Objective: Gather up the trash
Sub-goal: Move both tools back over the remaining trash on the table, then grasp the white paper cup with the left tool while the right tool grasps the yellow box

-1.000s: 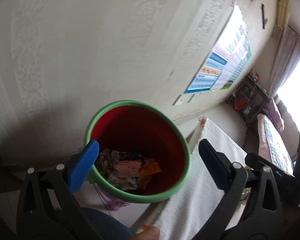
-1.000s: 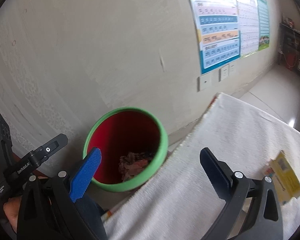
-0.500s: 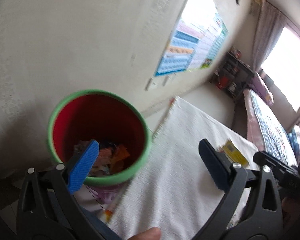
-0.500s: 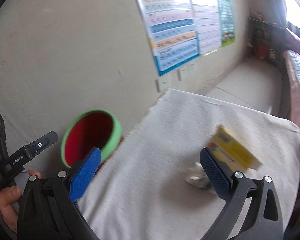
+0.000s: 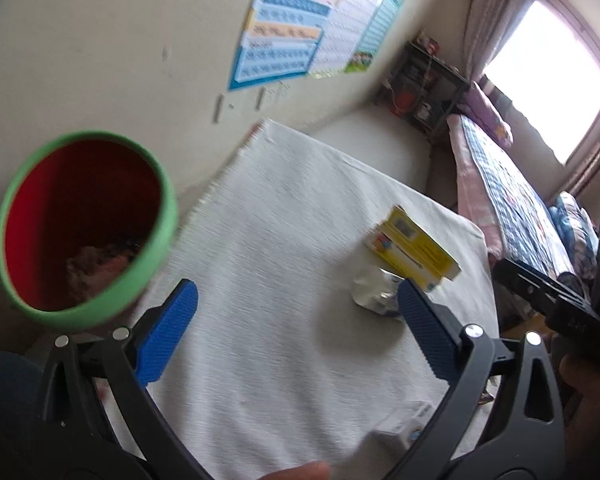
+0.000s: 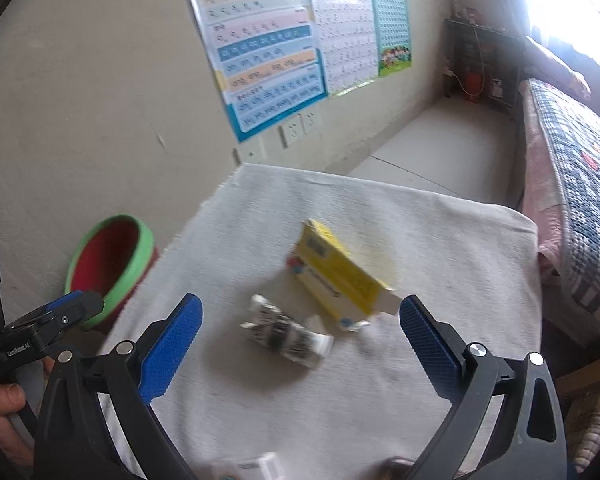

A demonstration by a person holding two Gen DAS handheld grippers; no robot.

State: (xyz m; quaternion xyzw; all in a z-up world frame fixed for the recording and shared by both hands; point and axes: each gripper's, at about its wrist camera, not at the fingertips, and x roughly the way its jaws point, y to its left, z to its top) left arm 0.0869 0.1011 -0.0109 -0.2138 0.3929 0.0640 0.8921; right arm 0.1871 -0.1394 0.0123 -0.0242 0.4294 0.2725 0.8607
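A yellow box (image 6: pixel 340 280) and a crumpled silver wrapper (image 6: pixel 288 332) lie on the white-clothed table (image 6: pixel 420 240); both show in the left wrist view, the box (image 5: pixel 416 248) and the wrapper (image 5: pixel 374 294). A small white box (image 6: pixel 256 464) sits at the table's near edge, also in the left view (image 5: pixel 404 428). A red bin with a green rim (image 5: pixel 84 224) holding trash stands left of the table, also in the right view (image 6: pixel 112 268). My left gripper (image 5: pixel 296 336) is open and empty. My right gripper (image 6: pixel 300 344) is open and empty above the wrapper.
A wall with posters (image 6: pixel 268 48) runs behind the table. A bed with a checked quilt (image 6: pixel 580 168) stands to the right, and a dark shelf unit (image 6: pixel 480 64) in the far corner.
Both grippers have swung right, away from the bin and toward the table. The yellow box and the wrapper have come into view between the right fingers.
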